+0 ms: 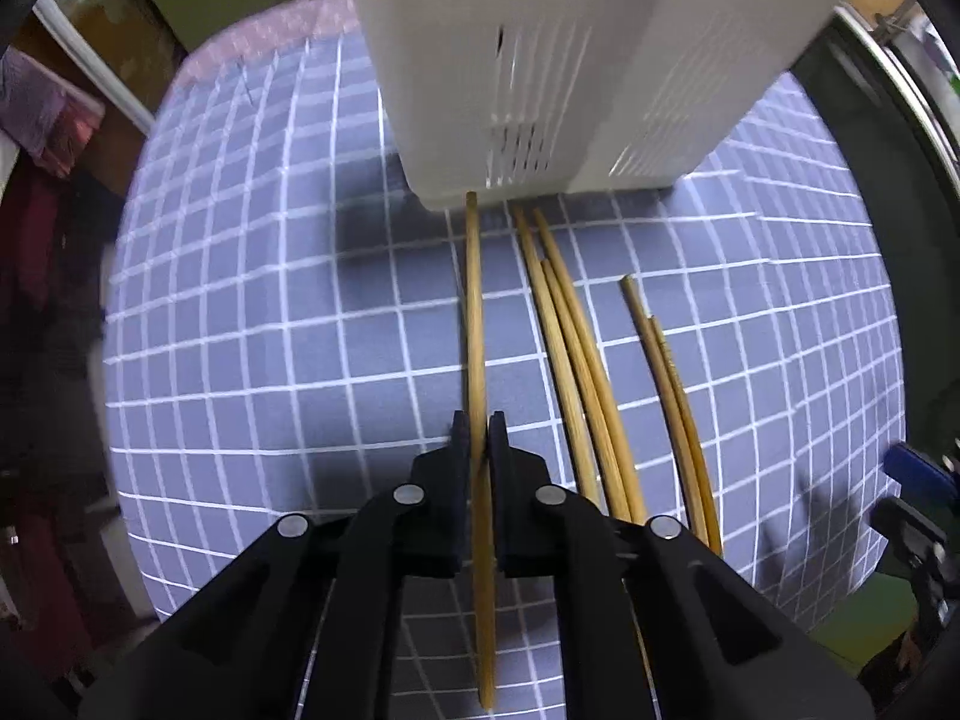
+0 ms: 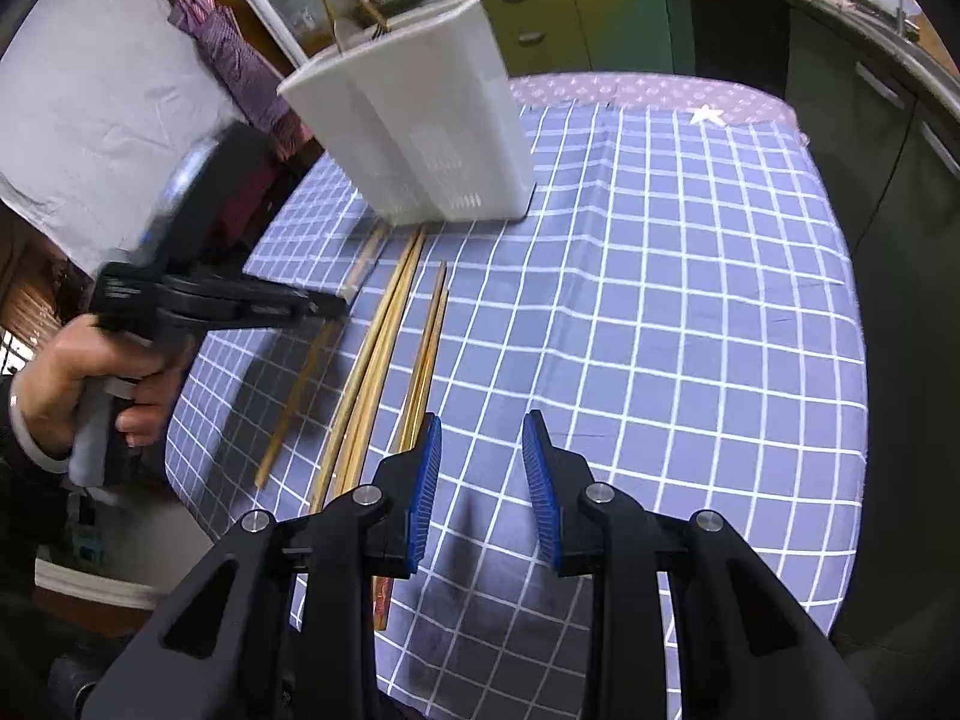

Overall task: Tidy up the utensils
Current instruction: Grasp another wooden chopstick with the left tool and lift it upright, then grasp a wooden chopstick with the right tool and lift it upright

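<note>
Checked desk [image 1: 240,300] | left gripper [image 1: 478,441] fingers clenched on chopstick [image 1: 475,300], frame centre | right gripper [image 2: 482,456] released, idle | step: pickup | next: lift into holder [image 1: 570,90], upper centre

A utensil holder [image 2: 420,138] is standing on the bench [image 2: 690,312], toward its far side, with a few sticks poking out of its top. Chopsticks are lying lengthwise on the bench in front of the holder: one chopstick [image 1: 475,312] farthest left, its far tip reaching the holder's base; a group of three [image 1: 570,348] just to its right; a pair [image 1: 666,360] further right, lying shorter of the holder. The left hand-held gripper [image 1: 478,438] is sitting around the leftmost chopstick. The right hand-held gripper [image 2: 482,480] is hanging over the bench, right of the pair.
</note>
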`<state>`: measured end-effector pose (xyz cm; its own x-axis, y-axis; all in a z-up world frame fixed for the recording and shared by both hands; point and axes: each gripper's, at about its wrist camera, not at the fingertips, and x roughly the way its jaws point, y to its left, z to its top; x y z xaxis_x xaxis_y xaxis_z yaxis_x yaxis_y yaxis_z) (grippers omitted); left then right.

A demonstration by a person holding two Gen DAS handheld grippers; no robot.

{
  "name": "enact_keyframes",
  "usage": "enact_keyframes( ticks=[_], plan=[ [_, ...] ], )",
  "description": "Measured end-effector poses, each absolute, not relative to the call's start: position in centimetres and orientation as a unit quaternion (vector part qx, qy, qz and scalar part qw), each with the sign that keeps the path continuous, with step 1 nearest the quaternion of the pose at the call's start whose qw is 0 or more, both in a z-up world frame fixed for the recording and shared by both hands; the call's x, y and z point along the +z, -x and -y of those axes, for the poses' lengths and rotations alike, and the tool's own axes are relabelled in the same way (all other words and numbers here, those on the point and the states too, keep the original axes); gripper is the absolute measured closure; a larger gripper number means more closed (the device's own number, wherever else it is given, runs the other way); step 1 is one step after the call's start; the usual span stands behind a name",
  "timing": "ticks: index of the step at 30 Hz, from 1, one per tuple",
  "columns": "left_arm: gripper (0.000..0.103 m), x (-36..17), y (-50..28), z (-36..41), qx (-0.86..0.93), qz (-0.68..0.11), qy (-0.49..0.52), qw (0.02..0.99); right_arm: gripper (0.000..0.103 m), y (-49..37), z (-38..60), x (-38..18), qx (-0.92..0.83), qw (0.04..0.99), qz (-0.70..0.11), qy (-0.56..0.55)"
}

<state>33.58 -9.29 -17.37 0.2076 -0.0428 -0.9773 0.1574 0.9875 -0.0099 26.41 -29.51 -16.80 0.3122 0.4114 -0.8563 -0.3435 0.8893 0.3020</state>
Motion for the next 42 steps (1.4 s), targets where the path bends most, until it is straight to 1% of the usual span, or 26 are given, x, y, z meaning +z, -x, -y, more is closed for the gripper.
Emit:
enact_keyframes(
  ticks=[7,9,11,12,15,32,36,42],
  plan=[
    [0.097,-12.5,-30.1,8.5,-0.095,-0.562,-0.048,0.82,0.075,-28.8,25.1,-18.8,0.254,0.773,-0.581,0.004],
    [0.097,-11.5,-29.1,7.7,-0.1,-0.549,-0.046,0.828,0.077,-29.6,23.9,-19.4,0.255,0.763,-0.595,0.016],
    [0.097,-10.7,-28.5,7.0,-0.106,-0.542,-0.04,0.833,0.081,-30.2,22.9,-20.0,0.249,0.756,-0.604,0.03],
    [0.097,-10.3,-28.2,6.6,-0.109,-0.538,-0.037,0.835,0.081,-30.5,22.7,-20.3,0.245,0.756,-0.607,0.036],
    [0.097,-9.7,-27.3,6.2,-0.114,-0.526,-0.037,0.842,0.084,-31.4,21.8,-21.0,0.229,0.752,-0.615,0.053],
    [0.097,-8.3,-25.9,5.0,-0.137,-0.506,-0.035,0.851,0.084,-32.9,18.7,-23.2,0.193,0.736,-0.643,0.09],
    [0.097,-8.1,-25.8,5.0,-0.138,-0.503,-0.037,0.853,0.084,-32.6,17.3,-23.5,0.187,0.736,-0.641,0.114],
    [0.097,-7.8,-25.4,4.8,-0.14,-0.498,-0.042,0.855,0.093,-32.2,16.6,-23.5,0.172,0.742,-0.635,0.13]
  ],
)
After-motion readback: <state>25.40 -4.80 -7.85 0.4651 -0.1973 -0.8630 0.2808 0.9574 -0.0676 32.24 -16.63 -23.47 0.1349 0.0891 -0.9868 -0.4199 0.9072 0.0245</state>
